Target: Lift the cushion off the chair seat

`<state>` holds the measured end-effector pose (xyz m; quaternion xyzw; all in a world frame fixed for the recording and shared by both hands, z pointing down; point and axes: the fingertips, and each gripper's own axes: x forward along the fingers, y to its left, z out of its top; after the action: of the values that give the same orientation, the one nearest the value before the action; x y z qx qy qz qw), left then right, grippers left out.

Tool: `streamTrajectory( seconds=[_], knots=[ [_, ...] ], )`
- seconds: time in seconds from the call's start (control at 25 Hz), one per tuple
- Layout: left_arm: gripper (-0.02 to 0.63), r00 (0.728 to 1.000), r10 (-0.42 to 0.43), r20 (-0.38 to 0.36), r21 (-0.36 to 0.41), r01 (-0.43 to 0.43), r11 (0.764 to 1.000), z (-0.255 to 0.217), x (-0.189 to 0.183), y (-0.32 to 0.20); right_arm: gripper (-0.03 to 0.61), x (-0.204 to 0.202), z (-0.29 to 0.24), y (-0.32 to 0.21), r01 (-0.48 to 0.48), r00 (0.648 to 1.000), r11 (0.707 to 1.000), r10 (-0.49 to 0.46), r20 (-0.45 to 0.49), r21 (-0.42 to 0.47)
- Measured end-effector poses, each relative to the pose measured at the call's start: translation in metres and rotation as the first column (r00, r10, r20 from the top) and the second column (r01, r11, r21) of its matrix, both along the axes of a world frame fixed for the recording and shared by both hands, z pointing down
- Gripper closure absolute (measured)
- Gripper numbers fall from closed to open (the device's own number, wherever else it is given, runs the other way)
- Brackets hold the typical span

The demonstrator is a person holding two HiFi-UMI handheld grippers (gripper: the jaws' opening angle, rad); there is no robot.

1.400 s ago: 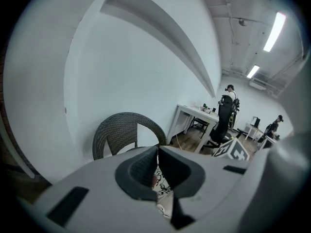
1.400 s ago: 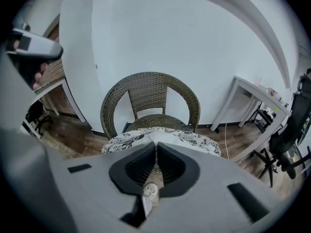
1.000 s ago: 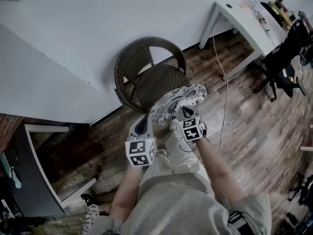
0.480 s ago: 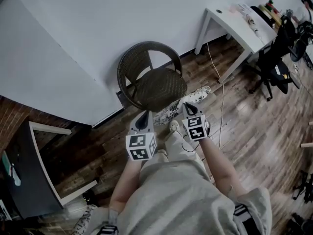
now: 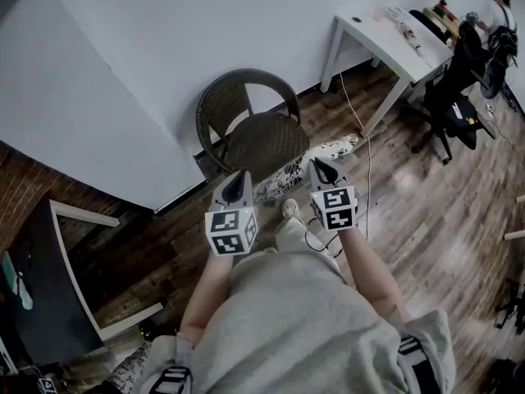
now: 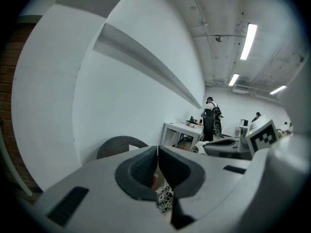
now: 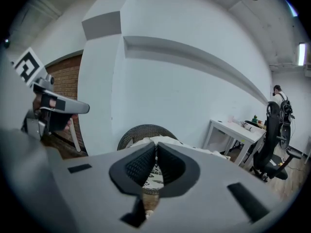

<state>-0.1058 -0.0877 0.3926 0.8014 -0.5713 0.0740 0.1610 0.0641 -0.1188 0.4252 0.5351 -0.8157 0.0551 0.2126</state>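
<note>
The black-and-white patterned cushion (image 5: 305,165) hangs between my two grippers, in front of the brown wicker chair (image 5: 246,105) and off its bare seat (image 5: 264,142). My left gripper (image 5: 238,184) is shut on the cushion's left edge, and patterned fabric (image 6: 165,199) shows below its closed jaws. My right gripper (image 5: 318,169) is shut on the right edge, with cushion cloth (image 7: 153,177) pinched between its pads. In the left gripper view the chair back (image 6: 116,144) rises behind the jaws. It also shows in the right gripper view (image 7: 141,130).
A white desk (image 5: 385,35) stands at the back right with a black office chair (image 5: 459,97) beside it. A cable (image 5: 367,179) trails over the wooden floor. A dark cabinet with a white frame (image 5: 66,277) is at the left. The white wall runs behind the chair.
Both grippers have risen and drawn back toward the person. The cushion has come off the seat's front edge and now hangs between them, leaving the seat bare.
</note>
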Motion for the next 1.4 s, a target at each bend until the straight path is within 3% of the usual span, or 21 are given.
streamTrajectory(
  seconds=[0.52, 1.4],
  knots=[
    [0.604, 1.0, -0.007, 0.005, 0.034, 0.007, 0.999, -0.016, -0.013, 0.012, 0.563, -0.015, -0.061, 0.021, -0.007, 0.997, 0.991, -0.004, 0.079, 0.137],
    [0.604, 1.0, 0.005, 0.005, 0.013, -0.005, 1.0, -0.014, -0.015, -0.003, 0.565, -0.023, -0.066, 0.01, -0.002, 0.994, 0.988, -0.015, 0.111, 0.152]
  ],
)
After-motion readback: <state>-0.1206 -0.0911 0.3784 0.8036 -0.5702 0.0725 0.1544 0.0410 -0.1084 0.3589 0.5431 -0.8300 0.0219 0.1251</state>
